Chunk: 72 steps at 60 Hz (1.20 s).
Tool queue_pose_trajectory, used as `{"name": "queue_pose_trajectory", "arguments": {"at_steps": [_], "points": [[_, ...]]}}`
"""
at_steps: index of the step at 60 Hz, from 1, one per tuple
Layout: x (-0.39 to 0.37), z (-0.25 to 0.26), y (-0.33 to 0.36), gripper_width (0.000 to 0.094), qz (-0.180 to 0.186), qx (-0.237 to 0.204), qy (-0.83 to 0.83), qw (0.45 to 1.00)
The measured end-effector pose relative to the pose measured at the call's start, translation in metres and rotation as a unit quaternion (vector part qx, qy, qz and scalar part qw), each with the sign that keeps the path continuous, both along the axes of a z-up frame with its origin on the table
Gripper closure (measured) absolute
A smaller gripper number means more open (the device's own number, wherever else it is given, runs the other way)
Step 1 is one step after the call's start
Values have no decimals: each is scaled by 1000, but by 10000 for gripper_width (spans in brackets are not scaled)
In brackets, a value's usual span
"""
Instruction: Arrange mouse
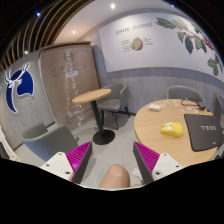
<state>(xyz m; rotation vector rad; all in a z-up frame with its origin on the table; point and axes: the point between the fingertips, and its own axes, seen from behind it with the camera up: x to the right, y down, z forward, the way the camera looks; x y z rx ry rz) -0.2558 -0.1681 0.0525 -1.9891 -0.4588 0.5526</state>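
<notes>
A yellow mouse [172, 129] lies on a round light-wood table [160, 140], off to the right beyond my fingers. A dark mouse pad [207, 130] with white lettering lies just right of the mouse on the same table. My gripper [113, 158] is open and empty, held high above the floor, well short of the table. Its magenta pads show on the left finger [80, 157] and the right finger [147, 156]. A fingertip of the person's hand [116, 177] shows between the fingers at the bottom.
A small round high table [93, 97] on a black pedestal stands ahead at the middle. Grey chairs stand beside it [116, 100], behind the wood table [185, 94] and at the near left [47, 140]. A blue deer sign [17, 85] hangs on the left wall.
</notes>
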Motion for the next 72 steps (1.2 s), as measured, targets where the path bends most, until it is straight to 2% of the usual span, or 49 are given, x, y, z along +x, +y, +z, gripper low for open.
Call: {"name": "queue_pose_trajectory", "arguments": {"at_steps": [10, 24, 31, 49, 56, 58, 63, 68, 72], "points": [[51, -12, 29, 84, -40, -4, -29, 999], [125, -33, 92, 83, -120, -1, -66, 991], [153, -43, 119, 86, -142, 5, -88, 986], [175, -68, 173, 95, -139, -13, -120, 983], [172, -68, 193, 111, -123, -33, -126, 984], [172, -72, 194, 121, -122, -54, -127, 983], [166, -60, 214, 152, -111, -42, -136, 984], [160, -73, 219, 194, -95, -76, -144, 982], [164, -72, 218, 195, -91, -86, -144, 982]]}}
